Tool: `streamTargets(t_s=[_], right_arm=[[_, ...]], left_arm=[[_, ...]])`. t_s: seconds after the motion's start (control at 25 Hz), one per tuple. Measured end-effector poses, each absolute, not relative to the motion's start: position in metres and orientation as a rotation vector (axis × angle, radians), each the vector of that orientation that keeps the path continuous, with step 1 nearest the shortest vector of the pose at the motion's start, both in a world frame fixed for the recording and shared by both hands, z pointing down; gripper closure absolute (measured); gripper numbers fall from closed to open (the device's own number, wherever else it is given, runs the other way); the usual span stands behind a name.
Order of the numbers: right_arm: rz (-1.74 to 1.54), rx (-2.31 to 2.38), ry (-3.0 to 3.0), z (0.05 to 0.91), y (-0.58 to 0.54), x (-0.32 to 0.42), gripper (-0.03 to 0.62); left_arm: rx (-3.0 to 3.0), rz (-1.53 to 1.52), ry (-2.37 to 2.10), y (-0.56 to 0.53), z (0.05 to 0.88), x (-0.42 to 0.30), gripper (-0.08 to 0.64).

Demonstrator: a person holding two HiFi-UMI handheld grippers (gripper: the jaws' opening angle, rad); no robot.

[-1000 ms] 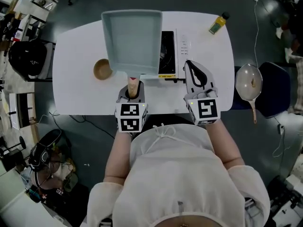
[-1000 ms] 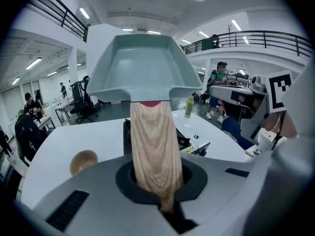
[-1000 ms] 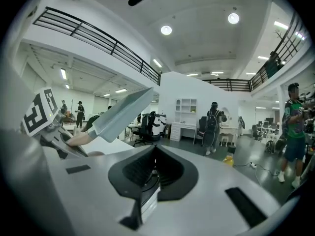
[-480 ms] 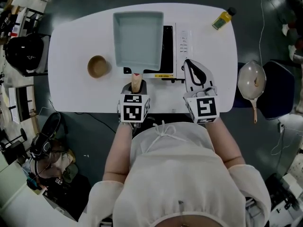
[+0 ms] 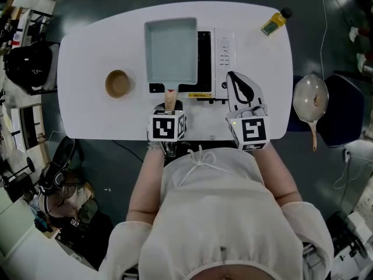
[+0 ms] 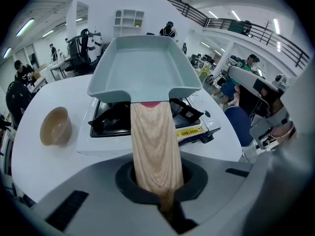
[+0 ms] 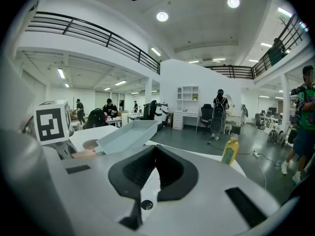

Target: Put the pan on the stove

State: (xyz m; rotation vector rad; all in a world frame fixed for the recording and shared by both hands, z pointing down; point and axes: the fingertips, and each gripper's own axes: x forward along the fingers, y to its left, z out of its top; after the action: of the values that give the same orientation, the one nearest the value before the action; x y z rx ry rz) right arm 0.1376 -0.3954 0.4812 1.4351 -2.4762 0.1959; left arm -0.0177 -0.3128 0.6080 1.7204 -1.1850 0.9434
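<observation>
The pan [image 5: 172, 48] is lying over the stove [image 5: 205, 63], its long axis running straight away from you and its wooden handle [image 5: 169, 98] pointing back at you. Your left claw [image 5: 169, 105] is clamping the handle's end, the pan stretching out directly ahead of it. Your right claw [image 5: 233, 77] is sitting pinched together, empty, by the stove's near right corner.

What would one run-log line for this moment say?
left gripper: shut on pan handle | pan: over stove | right gripper: shut, empty

Open-plan office, desks [image 7: 186, 114], chairs [image 7: 205, 116], mezzanine railing [image 7: 93, 33]
</observation>
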Motion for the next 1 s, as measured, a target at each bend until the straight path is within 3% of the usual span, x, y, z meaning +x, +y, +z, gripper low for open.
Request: streamTargets(t_s=[0.36,0.96,1.0], right_arm=[[0.201,1.432,-2.481,0.481,-0.402,0.135,0.586],[0.238,1.433,-2.469,0.487,-0.39,0.132,0.586],[0.24,1.435,-2.467,0.487,-0.389,0.132,0.586]], left_arm=[[1.666,1.117,-1.171,-0.318,0.614,-0.026,0.535],[1.578,1.035,-0.91,-0.302,0.601,-0.006,0.532],[1.586,1.044,-0.883,-0.299,0.6,-0.002,0.474]])
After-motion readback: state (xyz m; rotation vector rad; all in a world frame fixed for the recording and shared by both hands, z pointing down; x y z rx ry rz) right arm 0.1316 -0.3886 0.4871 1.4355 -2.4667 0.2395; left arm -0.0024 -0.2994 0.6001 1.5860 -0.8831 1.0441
